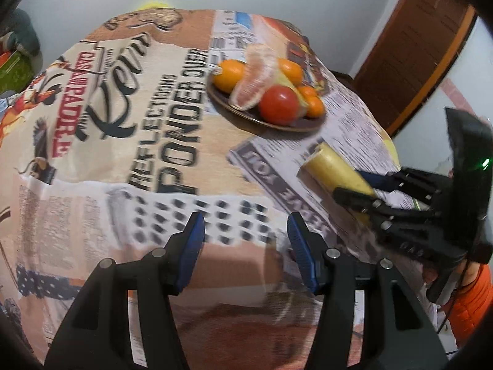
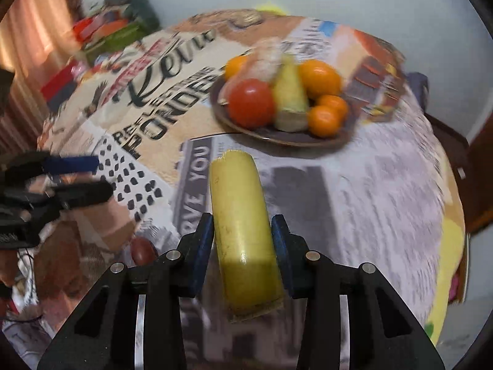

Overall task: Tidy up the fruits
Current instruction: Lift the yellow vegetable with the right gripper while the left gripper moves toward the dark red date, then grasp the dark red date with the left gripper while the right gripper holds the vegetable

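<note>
A brown plate (image 1: 277, 126) (image 2: 292, 141) stands on the printed tablecloth. It holds a red round fruit (image 1: 279, 104) (image 2: 251, 101), several oranges (image 1: 228, 72) (image 2: 319, 77), a peeled citrus segment (image 1: 255, 77) and a yellow-green pear-shaped fruit (image 2: 291, 92). My right gripper (image 2: 243, 231) (image 1: 351, 183) is shut on a pale yellow cylindrical fruit piece (image 2: 237, 203) (image 1: 329, 163), held above the cloth just short of the plate. My left gripper (image 1: 245, 231) (image 2: 101, 175) stands open over the cloth with nothing between its fingers, to the left of the right gripper.
A small dark red round thing (image 2: 143, 249) lies on the cloth near the front. Coloured boxes and a dark object (image 2: 107, 30) are piled beyond the table's far left edge. A wooden door (image 1: 416, 52) is at the right. An orange sleeve (image 1: 471, 296) shows behind the right gripper.
</note>
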